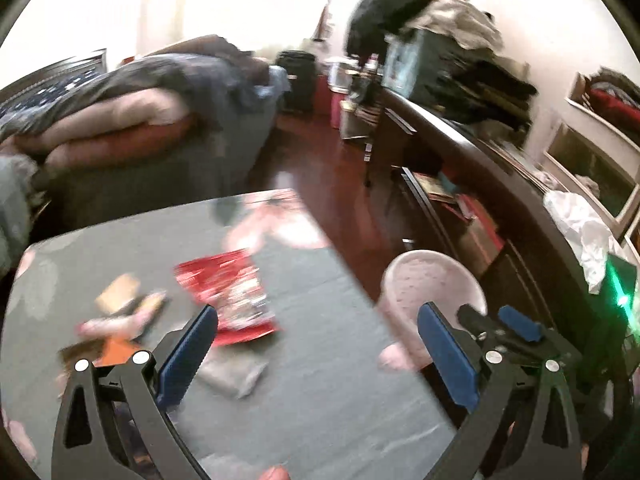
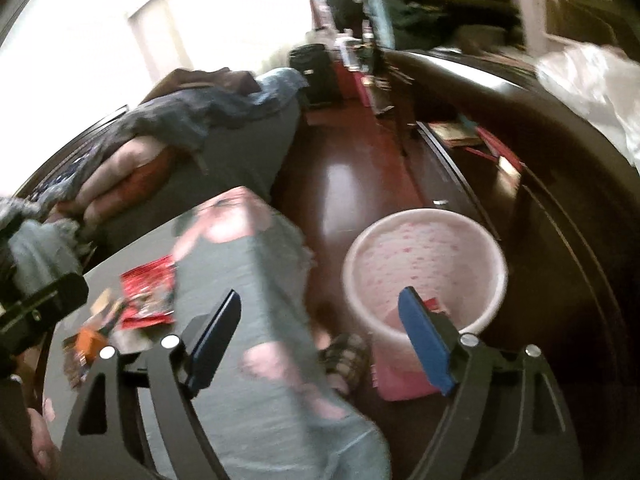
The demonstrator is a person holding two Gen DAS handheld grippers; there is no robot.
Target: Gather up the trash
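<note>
A red snack wrapper (image 1: 232, 296) lies on the grey-clothed table (image 1: 320, 380), with a tan packet (image 1: 118, 294), an orange wrapper (image 1: 118, 350) and a grey wrapper (image 1: 236, 376) near it. My left gripper (image 1: 318, 330) is open and empty above the table, just right of the red wrapper. A pale pink bin (image 2: 424, 264) stands on the floor beside the table; it also shows in the left wrist view (image 1: 428, 280). My right gripper (image 2: 320, 312) is open and empty, its right finger over the bin's rim. The red wrapper (image 2: 150, 296) lies to its left.
A dark wooden cabinet (image 1: 500, 184) runs along the right with a white plastic bag (image 1: 580, 228) on top. A sofa piled with blankets (image 1: 120, 112) stands behind the table. A sandalled foot (image 2: 346, 360) and a pink item (image 2: 400, 384) are on the red-brown floor (image 2: 344, 176).
</note>
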